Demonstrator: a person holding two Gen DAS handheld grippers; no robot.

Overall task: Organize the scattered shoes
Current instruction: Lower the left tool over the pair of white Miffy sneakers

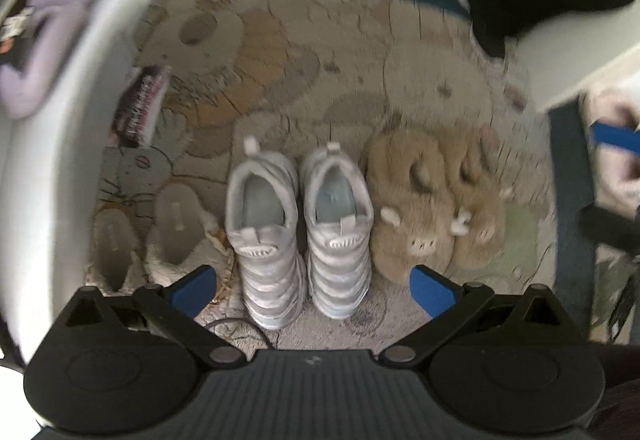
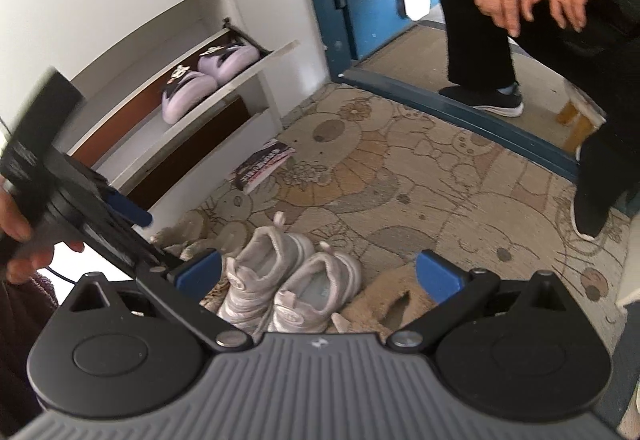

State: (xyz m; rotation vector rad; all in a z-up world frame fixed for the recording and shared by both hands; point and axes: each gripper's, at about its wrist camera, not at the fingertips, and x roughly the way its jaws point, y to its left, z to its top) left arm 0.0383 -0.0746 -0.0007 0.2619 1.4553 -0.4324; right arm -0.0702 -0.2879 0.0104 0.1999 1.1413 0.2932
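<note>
1. Purple slippers (image 2: 208, 78) sit paired on a tilt-out shelf (image 2: 256, 66) of the white cabinet at far left.
2. On the rug (image 1: 320, 52), a row runs left to right: cream slippers (image 1: 160, 236), grey sneakers (image 1: 300, 228), brown plush slippers (image 1: 436, 200), each pair side by side.
3. A booklet (image 1: 140, 108) lies loose near the cabinet.
4. Left tool (image 1: 314, 290) and right tool (image 2: 320, 274) both hover with fingers spread, holding nothing.
5. Judgement: the pairs look aligned; whether shelving remains cannot be settled.
</note>
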